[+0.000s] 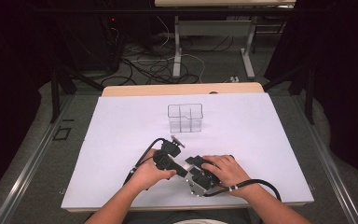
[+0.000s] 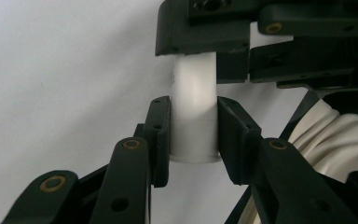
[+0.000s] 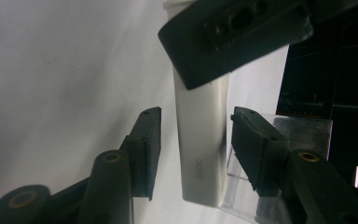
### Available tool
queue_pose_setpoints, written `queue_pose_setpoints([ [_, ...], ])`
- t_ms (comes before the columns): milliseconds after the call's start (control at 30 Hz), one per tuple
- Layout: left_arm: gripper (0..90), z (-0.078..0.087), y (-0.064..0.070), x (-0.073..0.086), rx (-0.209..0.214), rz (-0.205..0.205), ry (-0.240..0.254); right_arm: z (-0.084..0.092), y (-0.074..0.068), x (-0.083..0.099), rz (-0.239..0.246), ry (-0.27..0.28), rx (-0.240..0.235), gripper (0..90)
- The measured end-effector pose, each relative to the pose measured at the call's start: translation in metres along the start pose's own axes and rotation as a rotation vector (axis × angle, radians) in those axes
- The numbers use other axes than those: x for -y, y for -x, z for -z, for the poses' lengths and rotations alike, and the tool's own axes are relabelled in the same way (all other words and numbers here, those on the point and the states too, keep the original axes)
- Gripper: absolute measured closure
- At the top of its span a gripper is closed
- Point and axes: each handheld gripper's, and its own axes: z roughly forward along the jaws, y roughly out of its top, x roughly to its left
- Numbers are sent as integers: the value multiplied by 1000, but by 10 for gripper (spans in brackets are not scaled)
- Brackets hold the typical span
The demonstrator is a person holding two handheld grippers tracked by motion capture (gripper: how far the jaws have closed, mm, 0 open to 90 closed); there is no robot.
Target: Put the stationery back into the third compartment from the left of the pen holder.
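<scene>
White paper [image 1: 121,140] covers the table, with a clear divided container [image 1: 185,118] toward the far middle. Near the front edge, the left gripper [image 2: 193,135] clamps a white tube [image 2: 195,112]. The right gripper [image 3: 196,149] stands open around the tube, jaws apart from its sides.

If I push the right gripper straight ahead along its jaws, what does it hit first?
Most likely the left gripper, whose black jaw crosses the white tube just beyond the right gripper's open jaws. Depth is hard to judge.
</scene>
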Motion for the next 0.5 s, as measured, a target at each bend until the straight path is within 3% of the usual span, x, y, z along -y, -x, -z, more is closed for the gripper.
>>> queue_pose_setpoints([
  [167, 671, 1, 0, 0, 19, 21, 17, 0, 1, -1, 21, -8, 7, 585],
  [300, 671, 0, 0, 0, 24, 19, 9, 0, 0, -2, 30, 9, 14, 619],
  [500, 671, -1, 1, -1, 28, 11, 8, -1, -2, -5, 30, -14, 2, 644],
])
